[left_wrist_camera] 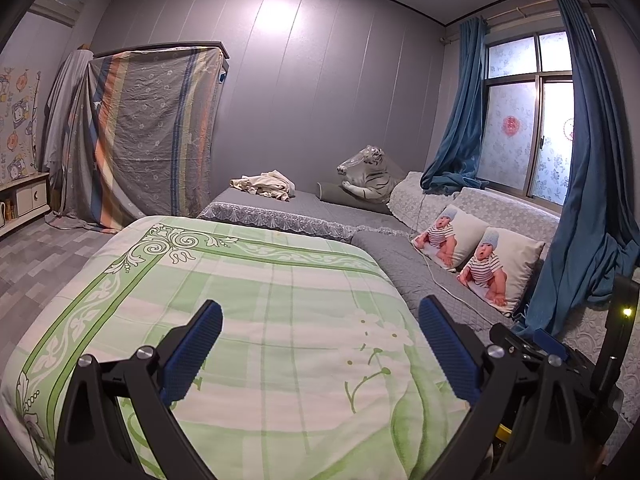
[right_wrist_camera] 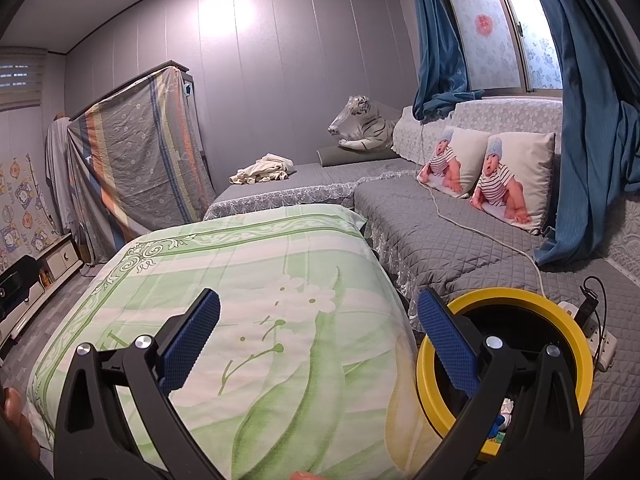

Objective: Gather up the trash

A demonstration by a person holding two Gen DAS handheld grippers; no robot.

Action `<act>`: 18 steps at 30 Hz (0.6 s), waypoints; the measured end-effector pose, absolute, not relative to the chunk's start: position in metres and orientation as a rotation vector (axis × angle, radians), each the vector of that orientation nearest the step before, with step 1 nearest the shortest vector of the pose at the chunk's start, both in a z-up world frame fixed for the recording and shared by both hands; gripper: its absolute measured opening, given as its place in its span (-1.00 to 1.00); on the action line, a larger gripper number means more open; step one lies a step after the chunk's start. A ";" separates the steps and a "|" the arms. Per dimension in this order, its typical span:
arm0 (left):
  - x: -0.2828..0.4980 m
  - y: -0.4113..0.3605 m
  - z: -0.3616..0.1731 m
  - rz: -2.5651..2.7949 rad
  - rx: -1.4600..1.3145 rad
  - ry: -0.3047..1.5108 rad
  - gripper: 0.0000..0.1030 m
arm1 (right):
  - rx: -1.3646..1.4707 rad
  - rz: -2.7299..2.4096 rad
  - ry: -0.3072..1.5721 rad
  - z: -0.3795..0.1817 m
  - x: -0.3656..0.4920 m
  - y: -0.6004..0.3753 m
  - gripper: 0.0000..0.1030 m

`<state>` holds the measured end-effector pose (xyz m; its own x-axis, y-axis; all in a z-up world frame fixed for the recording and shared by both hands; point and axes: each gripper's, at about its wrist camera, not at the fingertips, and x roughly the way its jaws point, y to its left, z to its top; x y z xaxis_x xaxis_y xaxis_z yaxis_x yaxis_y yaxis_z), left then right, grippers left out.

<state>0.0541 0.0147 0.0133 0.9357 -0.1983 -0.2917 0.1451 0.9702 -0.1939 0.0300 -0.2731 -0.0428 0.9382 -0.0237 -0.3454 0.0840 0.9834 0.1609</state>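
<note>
My left gripper (left_wrist_camera: 320,320) hangs open over a table draped in a green floral cloth (left_wrist_camera: 248,320), with nothing between its blue pads. My right gripper (right_wrist_camera: 318,312) is also open and empty, above the same green cloth (right_wrist_camera: 248,300). Just to its right stands a black bin with a yellow rim (right_wrist_camera: 576,344); a few small scraps, white and blue, show at the bottom of the bin (right_wrist_camera: 505,412). In the left wrist view the right gripper's body (left_wrist_camera: 560,360) appears at the right edge. No loose trash shows on the cloth.
A grey quilted sofa (right_wrist_camera: 460,220) wraps around the table, carrying two baby-print pillows (right_wrist_camera: 508,176), a plush white tiger (right_wrist_camera: 364,124) and crumpled cream fabric (right_wrist_camera: 264,172). A white cord (right_wrist_camera: 480,236) runs to a power strip (right_wrist_camera: 600,336). Blue curtains (right_wrist_camera: 592,120) hang right; a sheet-covered cabinet (left_wrist_camera: 152,132) stands left.
</note>
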 end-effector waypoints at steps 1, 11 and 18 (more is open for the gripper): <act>0.054 0.015 0.013 -0.176 -0.171 0.315 0.84 | 0.175 -0.056 0.350 -0.043 0.030 -0.273 0.84; 0.057 0.017 0.012 -0.175 -0.174 0.322 0.84 | 0.179 -0.056 0.354 -0.044 0.030 -0.273 0.84; 0.060 0.017 0.010 -0.171 -0.168 0.335 0.84 | 0.180 -0.058 0.355 -0.045 0.030 -0.274 0.84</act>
